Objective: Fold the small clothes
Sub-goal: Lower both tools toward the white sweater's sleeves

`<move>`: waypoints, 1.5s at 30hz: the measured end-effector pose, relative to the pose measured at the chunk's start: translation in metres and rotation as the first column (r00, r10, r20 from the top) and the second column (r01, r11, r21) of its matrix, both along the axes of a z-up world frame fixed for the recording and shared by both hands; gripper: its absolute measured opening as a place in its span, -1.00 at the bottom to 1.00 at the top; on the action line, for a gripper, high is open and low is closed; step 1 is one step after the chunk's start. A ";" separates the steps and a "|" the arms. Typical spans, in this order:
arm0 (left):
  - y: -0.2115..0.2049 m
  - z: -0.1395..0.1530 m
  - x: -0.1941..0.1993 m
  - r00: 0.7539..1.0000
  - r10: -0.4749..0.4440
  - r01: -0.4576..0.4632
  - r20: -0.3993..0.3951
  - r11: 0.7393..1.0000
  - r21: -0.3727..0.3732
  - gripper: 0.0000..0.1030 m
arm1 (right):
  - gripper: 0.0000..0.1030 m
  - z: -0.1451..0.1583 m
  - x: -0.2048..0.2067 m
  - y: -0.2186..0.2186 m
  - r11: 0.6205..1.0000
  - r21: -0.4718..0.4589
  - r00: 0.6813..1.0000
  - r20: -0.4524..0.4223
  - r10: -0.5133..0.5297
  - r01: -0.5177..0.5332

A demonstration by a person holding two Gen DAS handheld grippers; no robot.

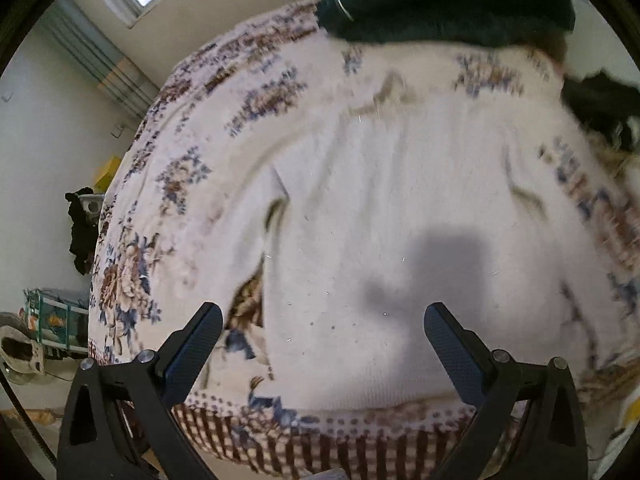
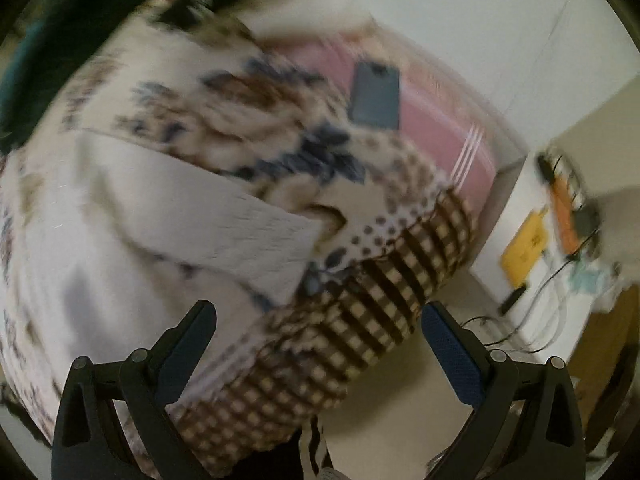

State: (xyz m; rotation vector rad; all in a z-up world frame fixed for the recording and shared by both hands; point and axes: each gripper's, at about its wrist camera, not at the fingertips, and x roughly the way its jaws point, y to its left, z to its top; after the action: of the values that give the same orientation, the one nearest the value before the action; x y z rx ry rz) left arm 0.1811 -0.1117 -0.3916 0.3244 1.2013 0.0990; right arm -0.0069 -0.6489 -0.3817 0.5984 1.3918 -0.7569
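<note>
A white knitted garment [image 1: 380, 208] lies spread flat on a bed with a floral cover [image 1: 168, 184]. My left gripper [image 1: 324, 320] hovers open above the garment's near part, with nothing between its fingers. In the right wrist view one sleeve of the white garment [image 2: 224, 232] lies stretched toward the bed's checked edge [image 2: 360, 320]. My right gripper [image 2: 318, 316] hangs open over that edge, just past the sleeve end, holding nothing. Both views are blurred by motion.
A dark teal garment [image 1: 448, 4] and a black item [image 1: 600, 108] lie at the bed's far side. A dark phone [image 2: 376, 96] rests on a pink sheet [image 2: 440, 128]. A white side table [image 2: 532, 208] with a yellow object and cables stands right of the bed.
</note>
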 end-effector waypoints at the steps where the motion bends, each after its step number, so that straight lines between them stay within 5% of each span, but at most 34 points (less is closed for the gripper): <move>1: -0.002 -0.016 0.003 1.000 0.002 -0.002 -0.013 1.000 0.009 1.00 | 0.99 -0.028 -0.001 -0.010 0.999 0.023 1.000 -0.014 -0.025 0.025; 7: -0.011 -0.106 0.023 0.993 0.053 -0.048 -0.104 0.998 0.042 1.00 | 0.82 -0.133 -0.004 -0.040 0.952 0.223 0.972 0.060 -0.229 0.211; 9: -0.016 -0.124 0.028 0.991 0.054 -0.049 -0.121 0.998 0.040 1.00 | 0.39 -0.153 0.000 -0.045 0.924 0.296 0.952 0.113 -0.285 0.242; 11: -0.021 -0.133 0.030 0.990 0.042 -0.037 -0.131 0.999 0.039 1.00 | -0.57 -0.161 0.004 -0.043 0.919 0.316 0.951 0.118 -0.286 0.237; 12: -0.023 -0.136 0.031 0.990 0.034 -0.029 -0.135 0.999 0.036 1.00 | -0.83 -0.162 0.006 -0.043 0.920 0.317 0.953 0.121 -0.279 0.229; 20: -0.052 -0.139 0.037 0.991 -0.039 0.040 -0.131 0.999 0.009 1.00 | -0.85 -0.095 0.001 -0.100 0.954 0.040 0.934 0.192 -0.300 0.298; 24: -0.064 -0.146 0.041 0.987 -0.044 0.045 -0.153 0.999 0.004 1.00 | -0.79 -0.109 0.031 -0.145 0.964 0.059 0.952 0.155 -0.265 0.259; 27: -0.071 -0.149 0.044 0.987 -0.051 0.051 -0.156 0.999 -0.003 1.00 | -0.26 -0.114 0.040 -0.160 0.970 0.069 0.967 0.093 -0.238 0.232; 29: -0.074 -0.151 0.045 0.985 -0.055 0.055 -0.162 0.998 -0.005 1.00 | 0.16 -0.108 0.027 -0.163 0.957 0.063 0.950 0.121 -0.288 0.283; 32: -0.076 -0.159 0.046 0.983 -0.055 0.055 -0.178 0.998 -0.003 1.00 | 0.22 -0.114 -0.003 -0.169 0.910 0.112 0.897 0.155 -0.413 0.400; 37: -0.070 -0.172 0.051 0.979 -0.018 0.019 -0.203 1.000 0.000 1.00 | 0.23 -0.157 -0.026 -0.170 0.819 0.311 0.815 0.183 -0.550 0.482; 40: -0.062 -0.174 0.053 0.979 0.009 -0.009 -0.206 1.000 0.001 1.00 | 0.22 -0.171 -0.018 -0.164 0.795 0.347 0.784 0.214 -0.583 0.497; 42: -0.056 -0.174 0.054 0.978 0.027 -0.027 -0.205 1.000 -0.001 1.00 | -0.27 -0.168 -0.011 -0.158 0.792 0.337 0.755 0.265 -0.599 0.510; 43: -0.051 -0.172 0.054 0.979 0.037 -0.039 -0.203 0.999 -0.003 1.00 | -0.81 -0.167 -0.003 -0.155 0.795 0.343 0.756 0.274 -0.595 0.501; 45: -0.043 -0.170 0.054 0.979 0.054 -0.057 -0.198 0.998 -0.006 1.00 | -0.81 -0.156 0.013 -0.146 0.811 0.320 0.762 0.295 -0.576 0.489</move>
State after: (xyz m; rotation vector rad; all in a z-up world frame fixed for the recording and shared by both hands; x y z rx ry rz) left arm 0.2355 -0.1548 -0.5612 0.2956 1.4078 0.1101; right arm 0.0057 -0.7952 -0.5377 1.2963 0.9418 -0.8796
